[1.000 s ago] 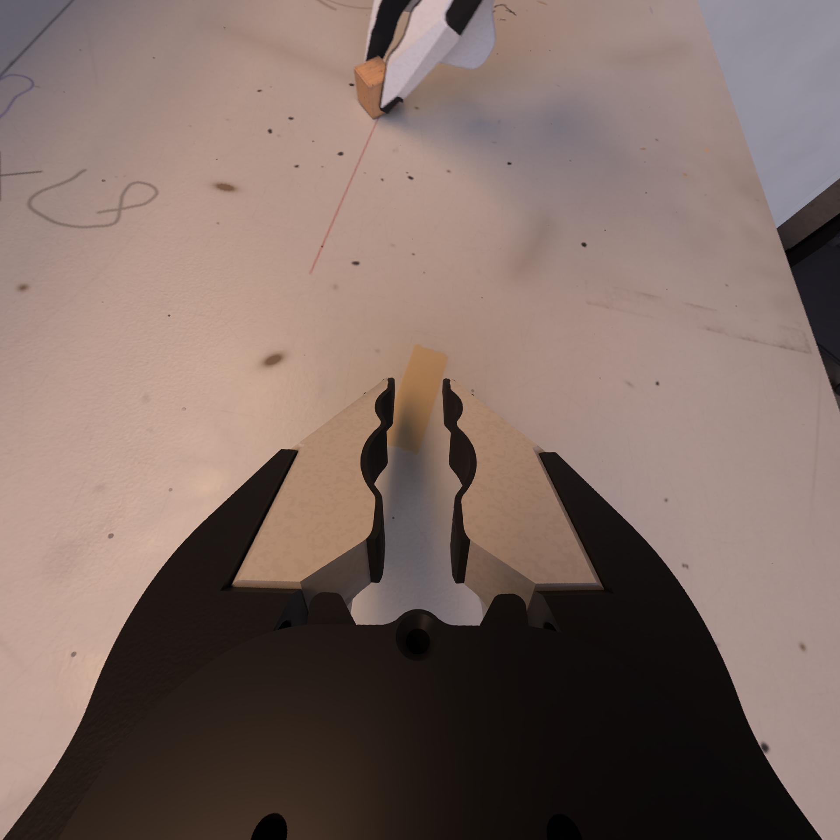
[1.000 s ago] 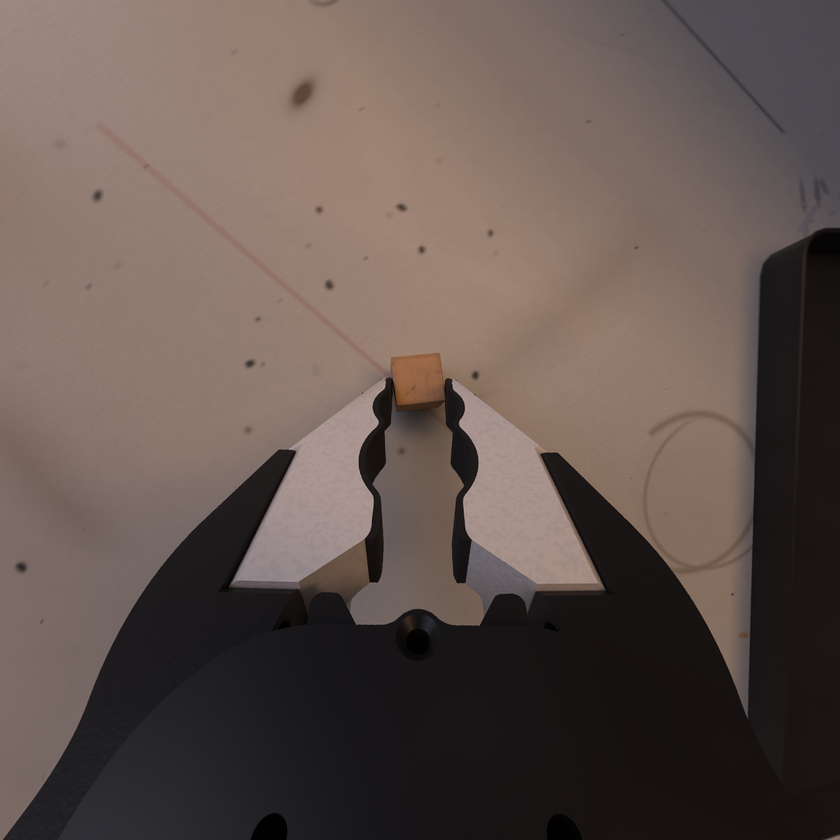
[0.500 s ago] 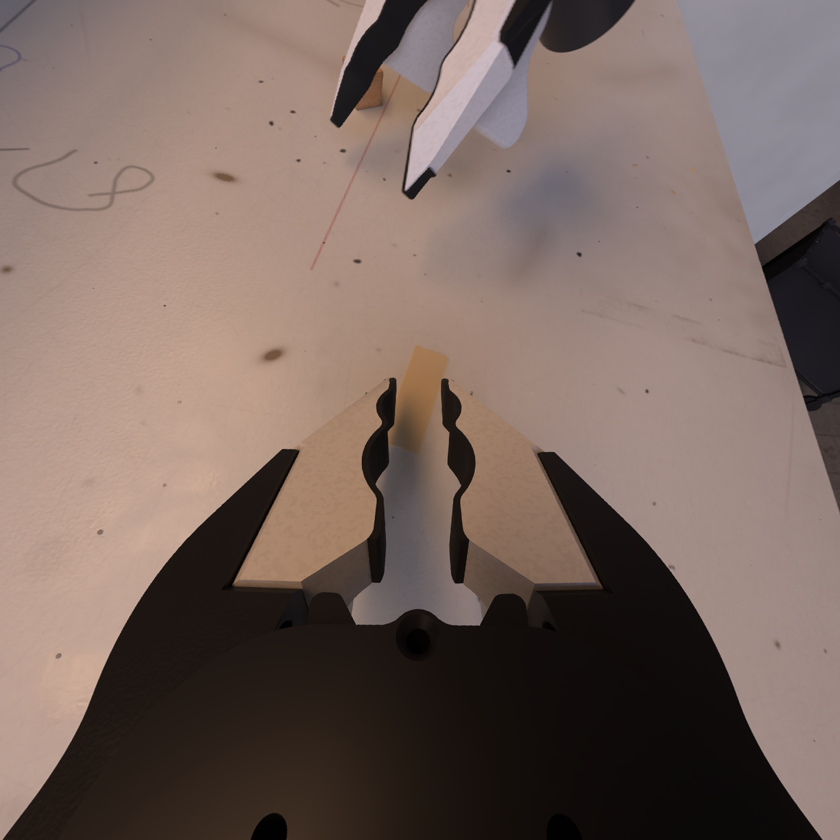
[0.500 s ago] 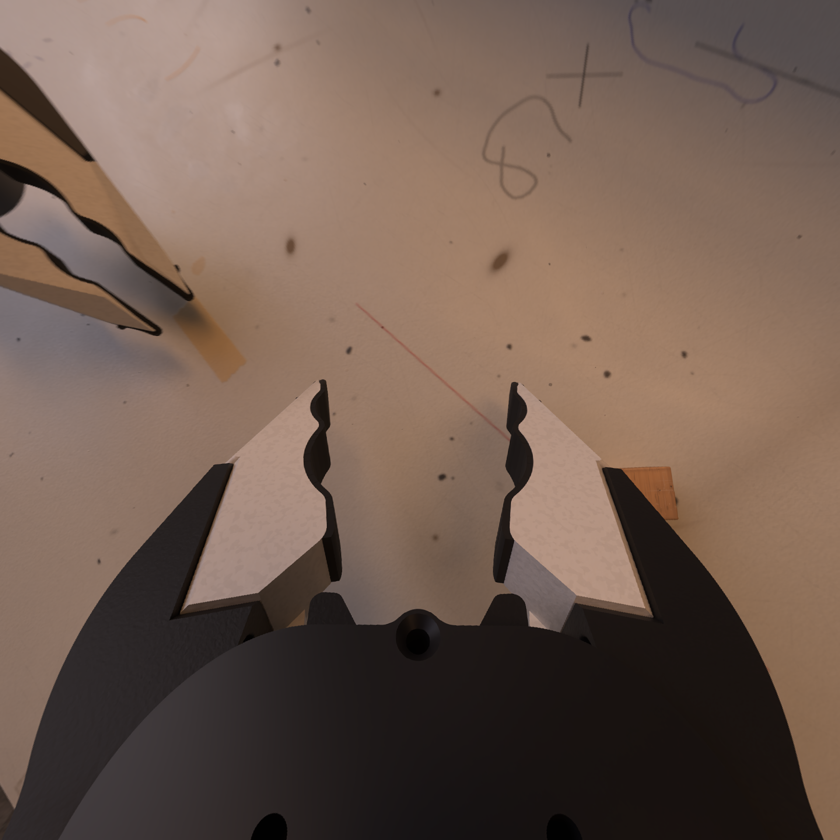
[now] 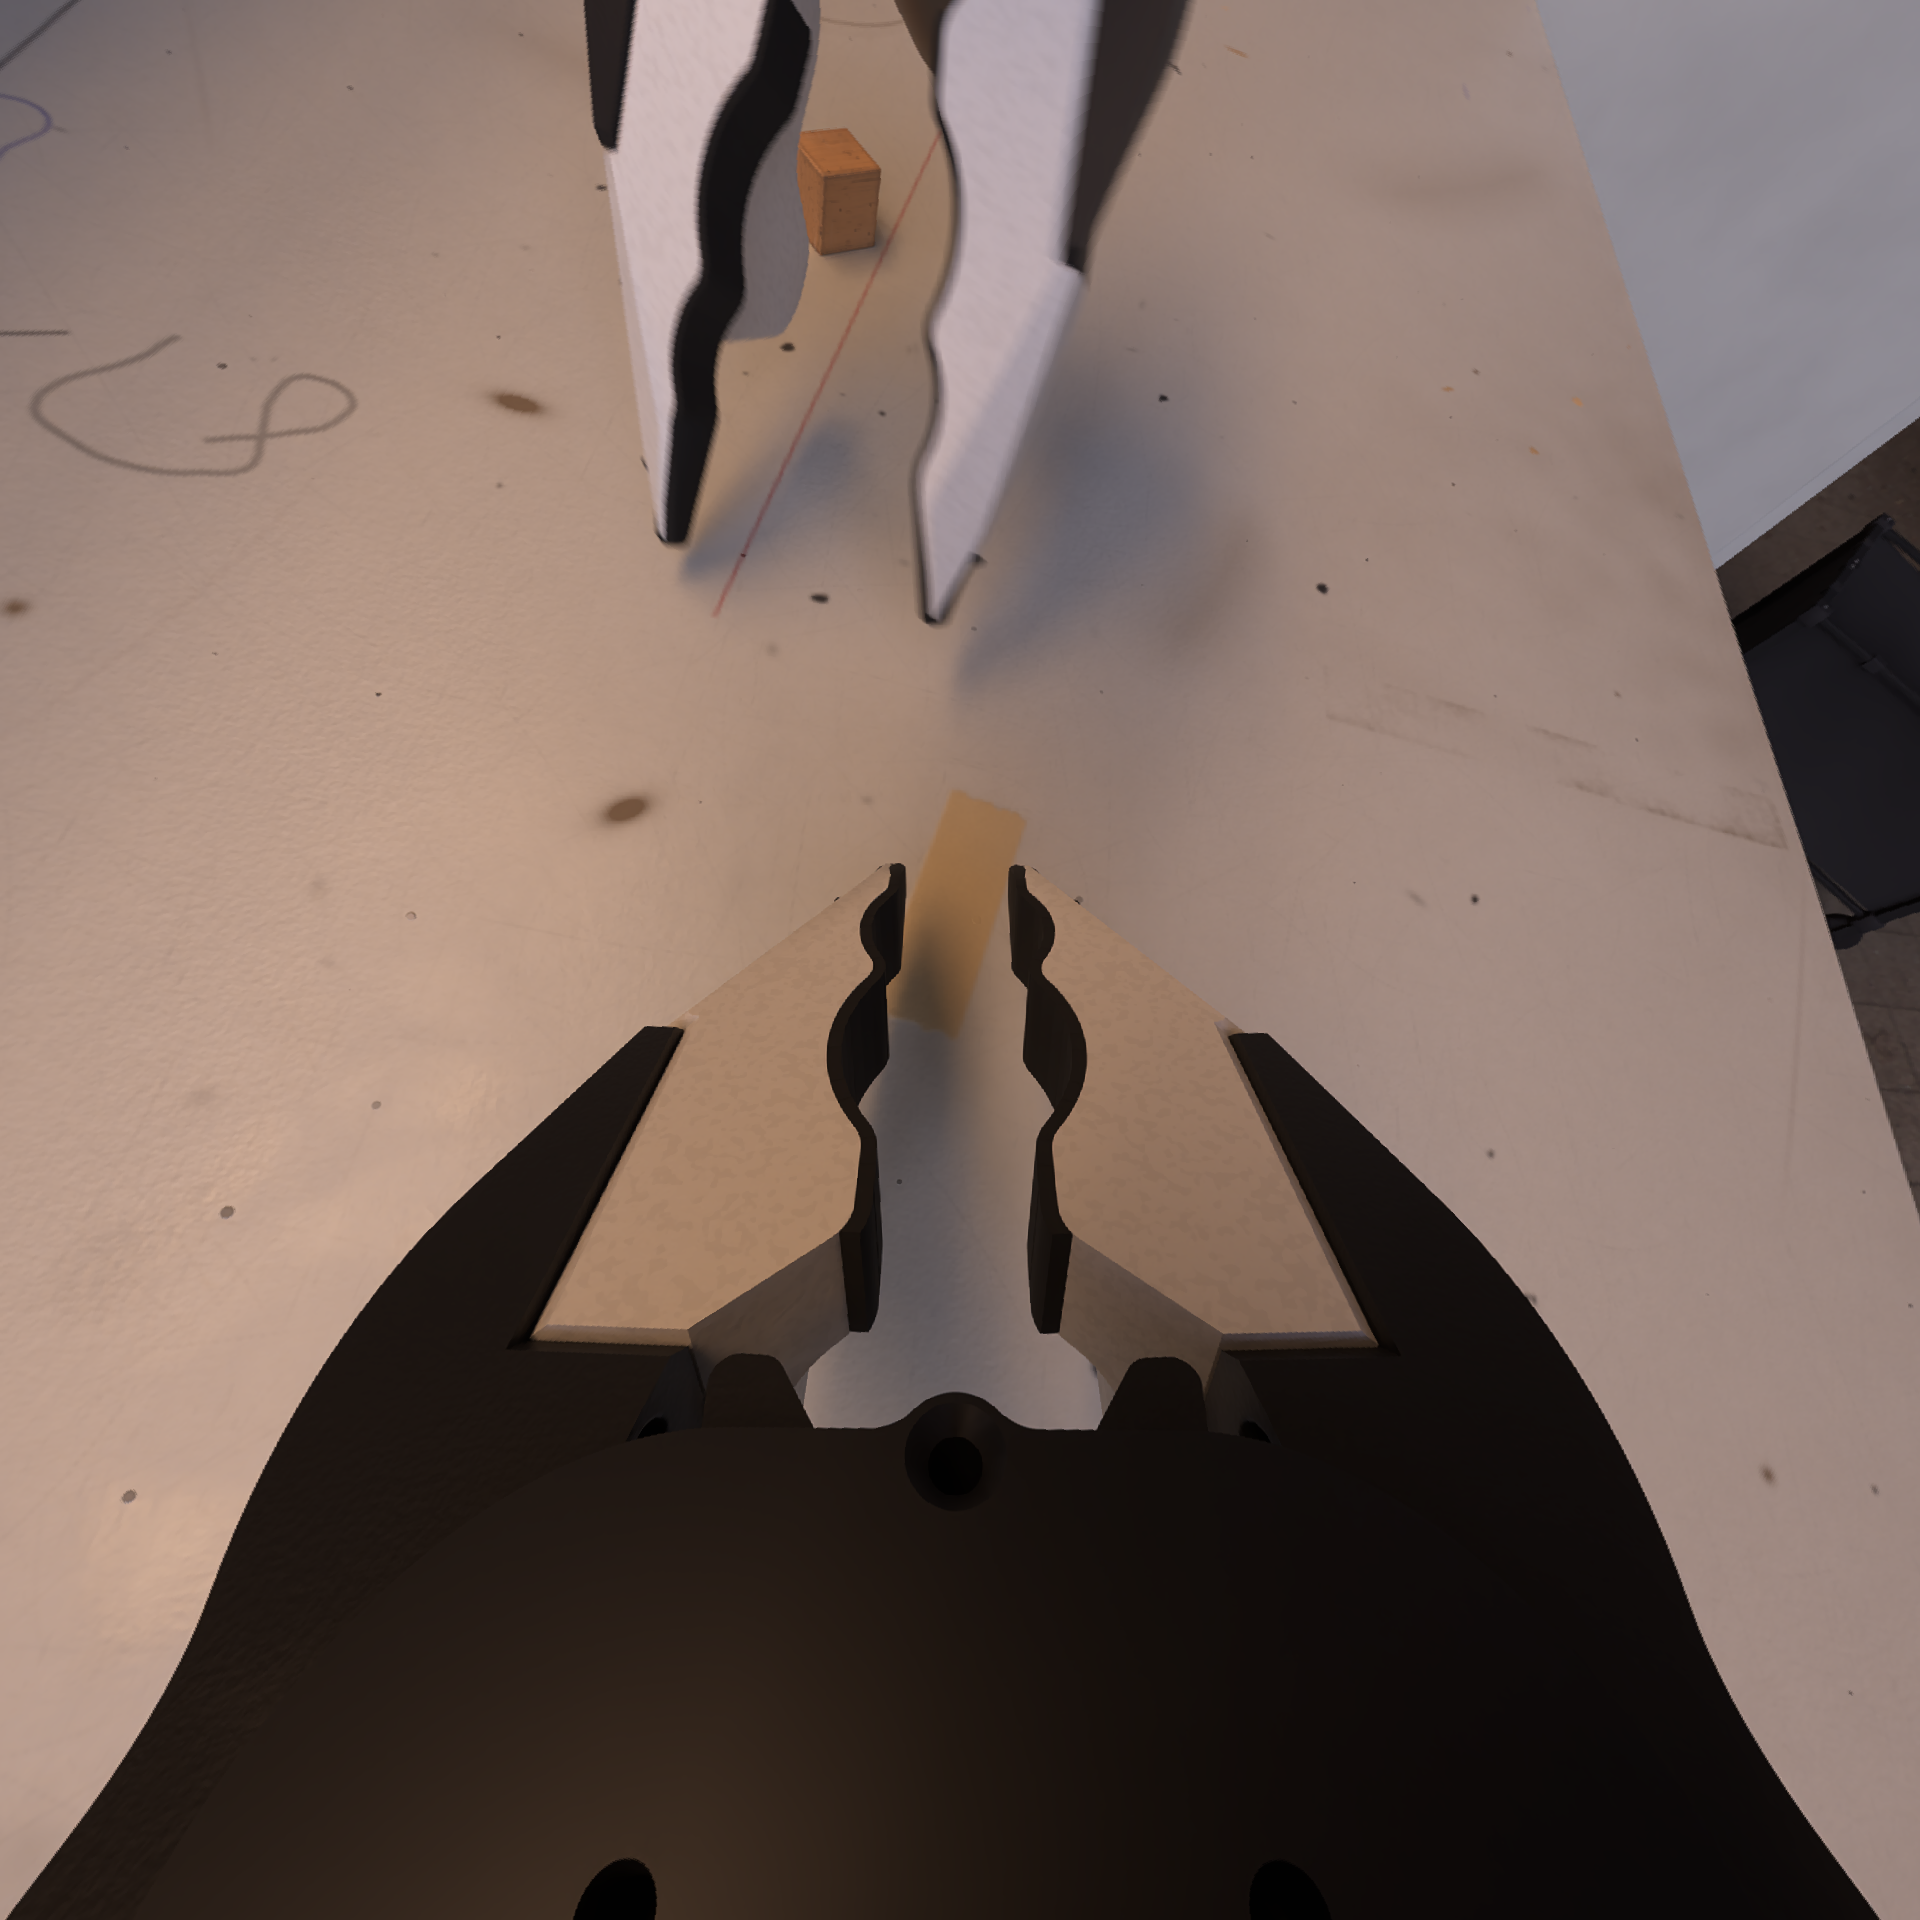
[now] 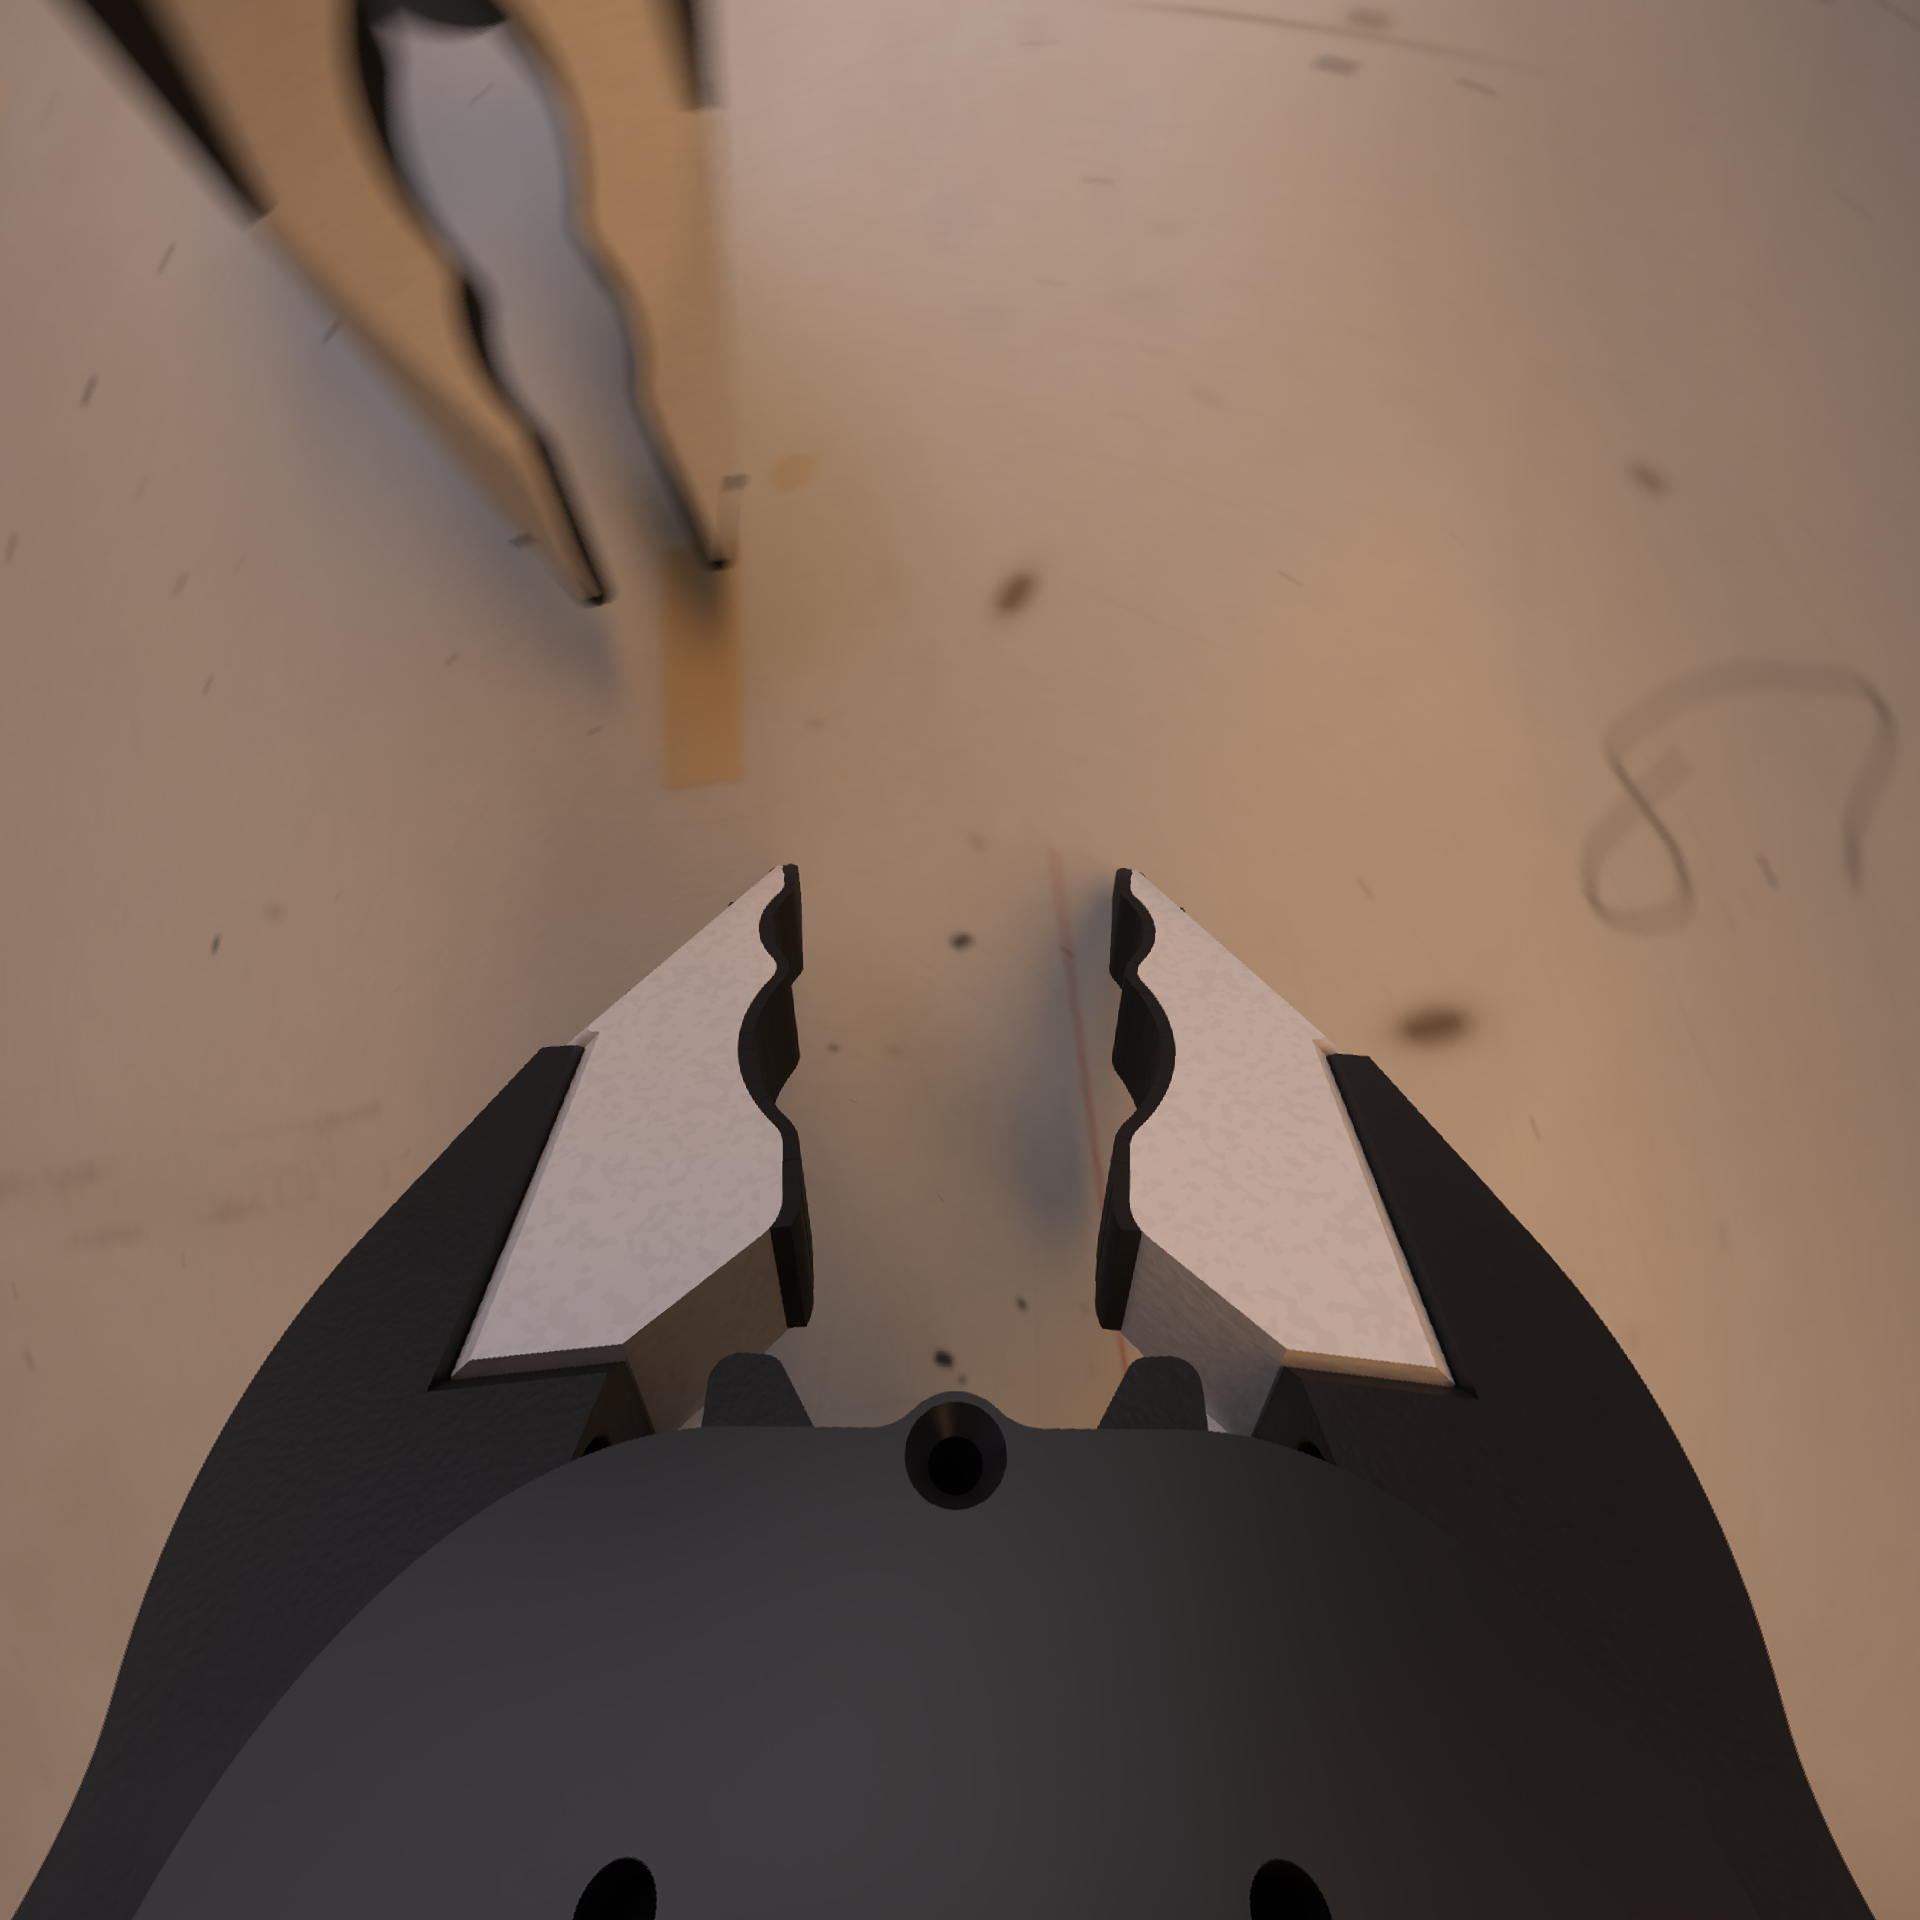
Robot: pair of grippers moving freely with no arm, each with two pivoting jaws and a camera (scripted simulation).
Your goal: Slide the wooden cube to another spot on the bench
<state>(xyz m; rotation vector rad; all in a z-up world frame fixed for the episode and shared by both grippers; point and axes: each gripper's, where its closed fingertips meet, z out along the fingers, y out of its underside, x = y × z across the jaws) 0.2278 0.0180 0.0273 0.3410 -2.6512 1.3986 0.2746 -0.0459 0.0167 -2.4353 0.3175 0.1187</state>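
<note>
The small wooden cube (image 5: 840, 203) stands alone on the pale bench (image 5: 1351, 935) at the far end, seen in the left wrist view between the fingers of my right gripper (image 5: 805, 571). That gripper is open and empty, clear of the cube, on the near side of it, tips pointing down at the bench. The cube does not show in the right wrist view, where the right gripper (image 6: 956, 878) hangs over bare bench. My left gripper (image 5: 954, 878) is shut to a narrow slit and empty, over a tan tape strip (image 5: 956, 914); it also shows in the right wrist view (image 6: 655, 580).
A thin red line (image 5: 821, 384) runs along the bench from near the cube. A pencil scribble (image 5: 197, 416) lies to the left. The bench's right edge drops off to a dark object on the floor (image 5: 1849, 727). The tape strip also shows in the right wrist view (image 6: 707, 696).
My right gripper let go of contact with the cube, opened, lifted away and moved toward the left gripper, its jaws now narrower than half a second ago. The left gripper stayed put.
</note>
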